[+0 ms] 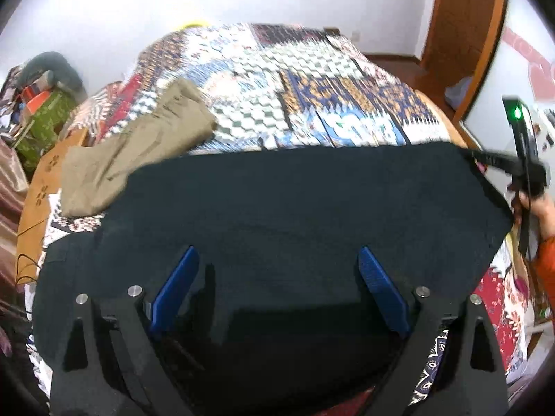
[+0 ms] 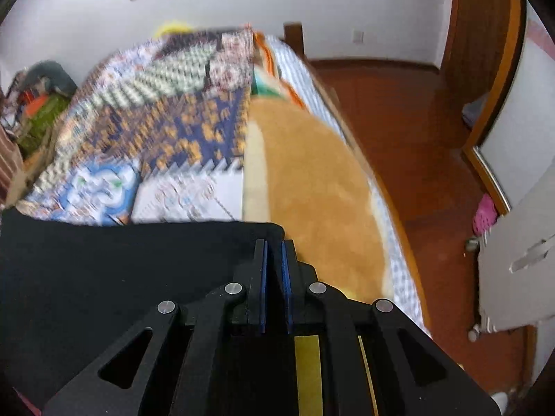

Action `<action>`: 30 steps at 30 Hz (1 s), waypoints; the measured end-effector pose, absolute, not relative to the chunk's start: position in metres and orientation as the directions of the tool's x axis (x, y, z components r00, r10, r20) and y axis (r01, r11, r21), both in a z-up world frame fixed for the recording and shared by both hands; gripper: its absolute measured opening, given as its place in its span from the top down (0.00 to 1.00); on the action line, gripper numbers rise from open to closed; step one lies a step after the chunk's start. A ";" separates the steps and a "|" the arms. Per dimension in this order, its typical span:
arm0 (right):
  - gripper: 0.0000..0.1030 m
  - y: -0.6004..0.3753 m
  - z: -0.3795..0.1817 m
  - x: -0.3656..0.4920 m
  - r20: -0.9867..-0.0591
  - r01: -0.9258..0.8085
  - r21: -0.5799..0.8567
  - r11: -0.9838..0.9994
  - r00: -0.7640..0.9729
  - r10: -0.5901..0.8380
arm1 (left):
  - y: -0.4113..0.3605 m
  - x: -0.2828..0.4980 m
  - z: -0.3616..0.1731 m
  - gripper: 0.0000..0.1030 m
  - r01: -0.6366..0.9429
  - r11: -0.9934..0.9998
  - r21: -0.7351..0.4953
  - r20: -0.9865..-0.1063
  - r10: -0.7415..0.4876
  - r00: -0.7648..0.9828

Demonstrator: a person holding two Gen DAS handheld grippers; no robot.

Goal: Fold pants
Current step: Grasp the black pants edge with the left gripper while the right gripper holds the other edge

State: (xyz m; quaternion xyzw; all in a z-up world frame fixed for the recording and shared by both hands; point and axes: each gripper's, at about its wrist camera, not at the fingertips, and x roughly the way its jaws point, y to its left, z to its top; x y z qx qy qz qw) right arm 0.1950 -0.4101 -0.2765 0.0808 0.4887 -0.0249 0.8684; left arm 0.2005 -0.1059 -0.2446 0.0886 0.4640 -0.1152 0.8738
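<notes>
Black pants (image 1: 295,215) lie spread on the patterned bedspread (image 1: 312,79) under the left tongs (image 1: 279,270), whose jaws stand wide apart, released. Right tongs (image 2: 274,248) are clenched on the pants' corner; khaki pants (image 1: 138,149) lie beyond.

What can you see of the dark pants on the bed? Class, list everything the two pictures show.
The dark pants are black or very dark navy, of soft matte cloth, spread wide and mostly flat over the patterned bedspread. The far edge runs nearly straight. The right gripper is shut on the far right corner. The left gripper hangs open above the near part. The khaki garment lies at the far left corner.
</notes>
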 end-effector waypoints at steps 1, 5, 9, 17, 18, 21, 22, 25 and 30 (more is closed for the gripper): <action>0.92 -0.410 -0.275 0.194 -0.852 0.126 0.109 0.986 0.522 0.028 | -0.099 0.201 -0.239 0.08 0.267 0.963 0.044 -0.822 -0.117 0.557; 0.73 -0.407 -0.256 0.193 -0.855 0.124 0.071 0.990 0.518 -0.003 | -0.061 0.207 -0.217 0.08 0.184 0.982 0.049 -0.785 -0.076 0.615; 0.66 -0.391 -0.226 0.191 -0.830 0.077 0.075 0.994 0.557 0.019 | -0.013 0.212 -0.199 0.08 0.098 0.992 0.079 -0.749 -0.006 0.663; 0.50 -0.309 -0.169 0.209 -0.759 -0.113 0.090 0.989 0.635 0.142 | 0.104 0.228 -0.184 0.08 -0.101 0.988 0.117 -0.717 0.154 0.679; 0.50 -0.293 -0.162 0.212 -0.749 -0.150 0.089 0.985 0.642 0.166 | 0.116 0.230 -0.185 0.08 -0.113 0.986 0.126 -0.718 0.169 0.675; 0.50 -0.254 -0.151 0.222 -0.739 -0.233 0.089 0.968 0.636 0.221 | 0.148 0.236 -0.192 0.08 -0.131 0.979 0.155 -0.731 0.203 0.651; 0.49 -0.240 -0.148 0.226 -0.736 -0.262 0.098 0.960 0.630 0.247 | 0.157 0.238 -0.196 0.08 -0.132 0.977 0.167 -0.738 0.212 0.641; 0.43 -0.195 -0.144 0.238 -0.733 -0.345 0.132 0.929 0.598 0.326 | 0.177 0.240 -0.210 0.08 -0.111 0.978 0.177 -0.759 0.207 0.618; 0.42 -0.132 -0.151 0.250 -0.749 -0.452 0.129 0.882 0.539 0.386 | 0.195 0.248 -0.243 0.08 -0.076 0.984 0.160 -0.803 0.174 0.570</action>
